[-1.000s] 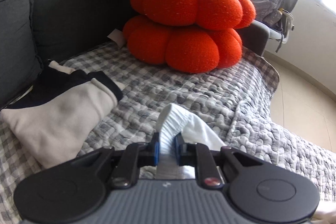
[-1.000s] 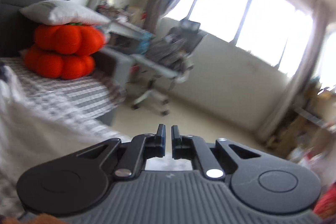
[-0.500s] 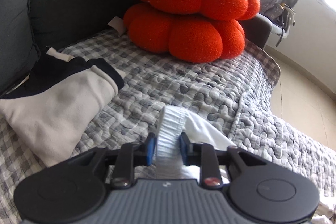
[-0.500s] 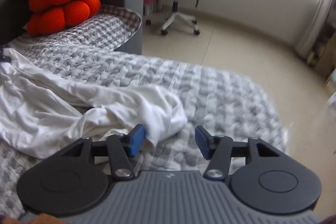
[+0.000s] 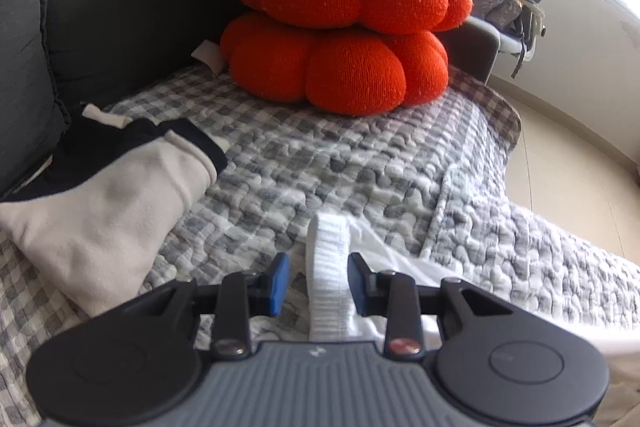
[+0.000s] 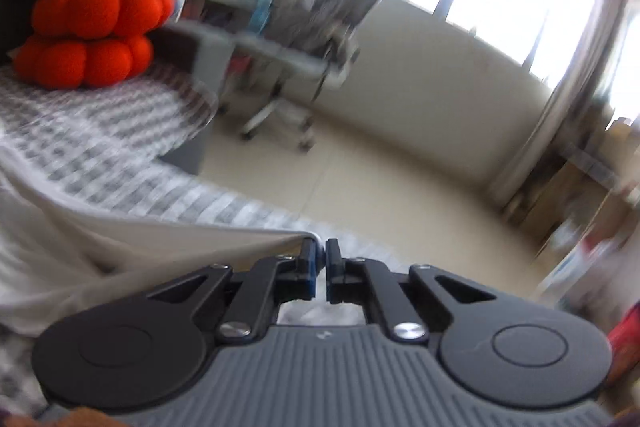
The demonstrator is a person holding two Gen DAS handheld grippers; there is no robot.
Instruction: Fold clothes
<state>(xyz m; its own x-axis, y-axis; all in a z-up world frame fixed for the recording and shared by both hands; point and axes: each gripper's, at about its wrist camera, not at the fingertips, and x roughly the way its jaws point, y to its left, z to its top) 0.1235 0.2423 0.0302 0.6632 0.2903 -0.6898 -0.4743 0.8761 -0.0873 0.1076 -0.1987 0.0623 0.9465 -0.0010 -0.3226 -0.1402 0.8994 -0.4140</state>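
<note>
1. Two grippers are working on one white shirt (image 5: pixel 384 259) that lies on the checked blanket (image 5: pixel 340 167), low in the middle of the left view.
2. The left gripper (image 5: pixel 318 281) sits at the bottom of the left view. Its jaws are opening. The ribbed white band (image 5: pixel 326 267) of the shirt stands between them. It leans on the right pad, and there is a gap by the left pad, so the band is not pinched.
3. The right gripper (image 6: pixel 320 267) sits low in the middle of the right view. Its jaws are pressed almost together on a corner of the white shirt (image 6: pixel 132 247). The cloth runs tight from there to the left edge of that view.
4. At the left of the left view lies a cream and black top (image 5: pixel 100 203), and it looks folded already. I think that one is done.
5. The white shirt is still spread out and wrinkly, so its folding has only begun. The folds are still to do.
6. The orange cushions (image 5: pixel 340 27) sit in the upper middle, well apart from the shirt.
</note>
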